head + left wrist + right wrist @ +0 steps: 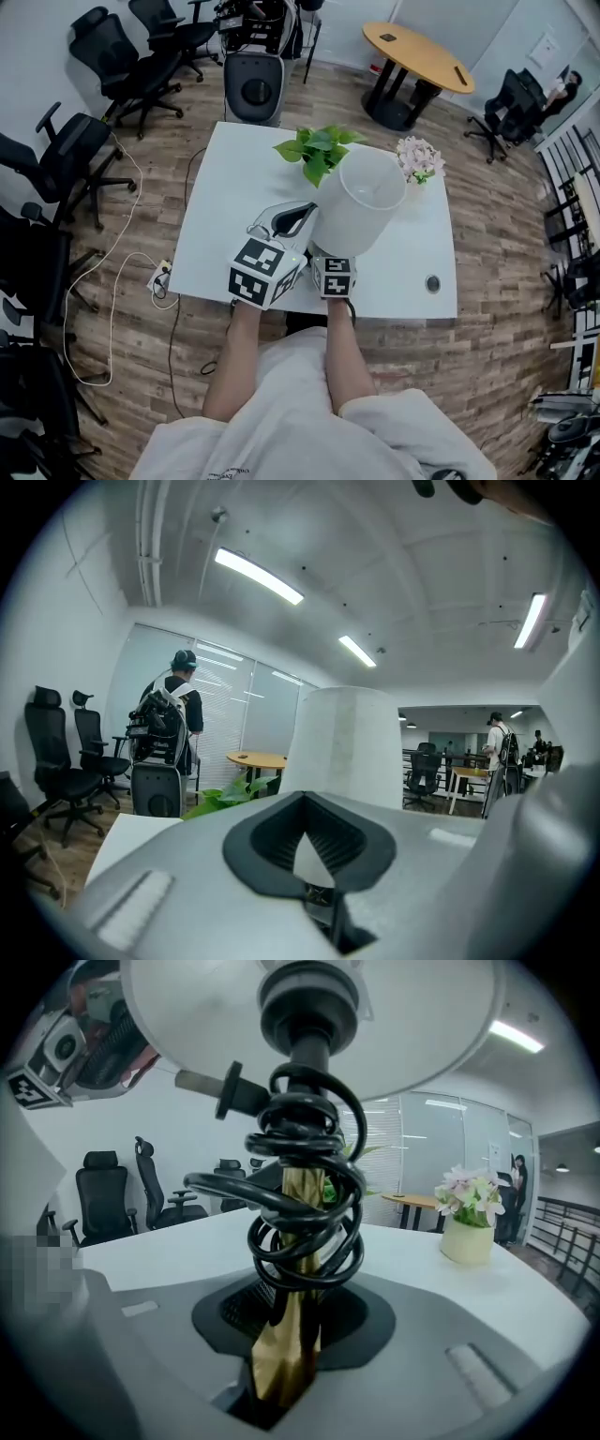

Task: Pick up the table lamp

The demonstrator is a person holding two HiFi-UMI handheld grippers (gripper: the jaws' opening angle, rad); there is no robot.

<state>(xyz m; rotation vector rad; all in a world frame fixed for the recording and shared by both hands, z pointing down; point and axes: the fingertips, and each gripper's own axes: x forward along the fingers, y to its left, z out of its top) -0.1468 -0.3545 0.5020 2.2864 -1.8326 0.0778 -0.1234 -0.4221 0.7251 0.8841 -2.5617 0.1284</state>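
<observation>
The table lamp has a white shade, a gold stem and a black cord coiled round the stem. My right gripper is shut on the stem's lower part and holds the lamp upright. In the head view only that gripper's marker cube shows under the shade. My left gripper is just left of the shade, its jaws together with nothing between them. In the left gripper view, the shade stands straight ahead of the left gripper.
The white table carries a green leafy plant, a pot of pale flowers and a small dark round object. Black office chairs stand at left. A round wooden table is at the back.
</observation>
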